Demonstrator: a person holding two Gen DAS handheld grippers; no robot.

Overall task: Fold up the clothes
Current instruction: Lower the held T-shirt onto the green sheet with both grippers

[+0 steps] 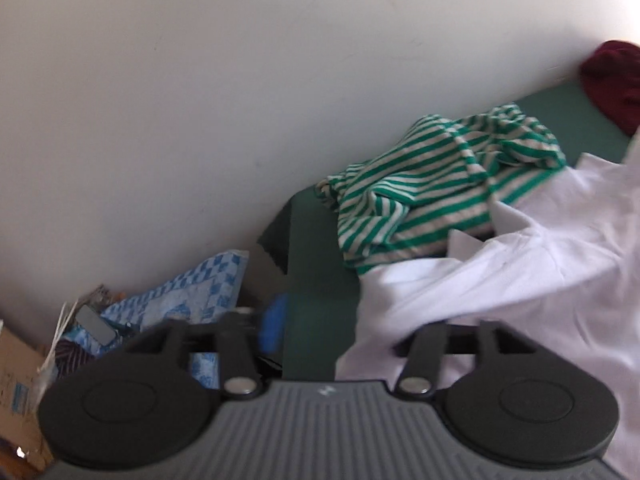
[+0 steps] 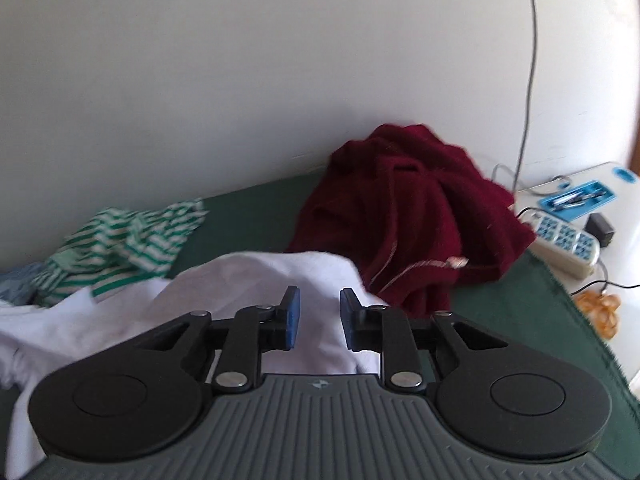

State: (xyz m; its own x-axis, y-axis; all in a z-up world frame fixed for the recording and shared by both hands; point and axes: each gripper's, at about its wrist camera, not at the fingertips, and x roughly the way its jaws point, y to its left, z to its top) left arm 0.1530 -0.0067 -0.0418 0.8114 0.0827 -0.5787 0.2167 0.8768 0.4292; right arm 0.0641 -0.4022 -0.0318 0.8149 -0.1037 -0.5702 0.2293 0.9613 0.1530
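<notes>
A crumpled white garment (image 1: pixel 520 280) (image 2: pixel 248 280) lies on the dark green table cover (image 1: pixel 316 280) (image 2: pixel 520 312). My left gripper (image 1: pixel 332 320) is open at the garment's left edge. Its blue left pad (image 1: pixel 274 322) hangs over the table edge, and white cloth drapes over and hides the right finger. My right gripper (image 2: pixel 319 316) is open just above the white garment, with cloth showing in the gap between its blue pads. Behind it lie a green-and-white striped shirt (image 1: pixel 432 184) (image 2: pixel 124 240) and a bunched maroon garment (image 1: pixel 616 80) (image 2: pixel 408 216).
A white wall backs the table. Left of the table are a blue checked cloth (image 1: pixel 192 292), a phone-like object (image 1: pixel 94 324) and a cardboard box (image 1: pixel 16 380). To the right stand a power strip (image 2: pixel 564 244), a blue tray (image 2: pixel 580 198) and a hanging cable (image 2: pixel 530 80).
</notes>
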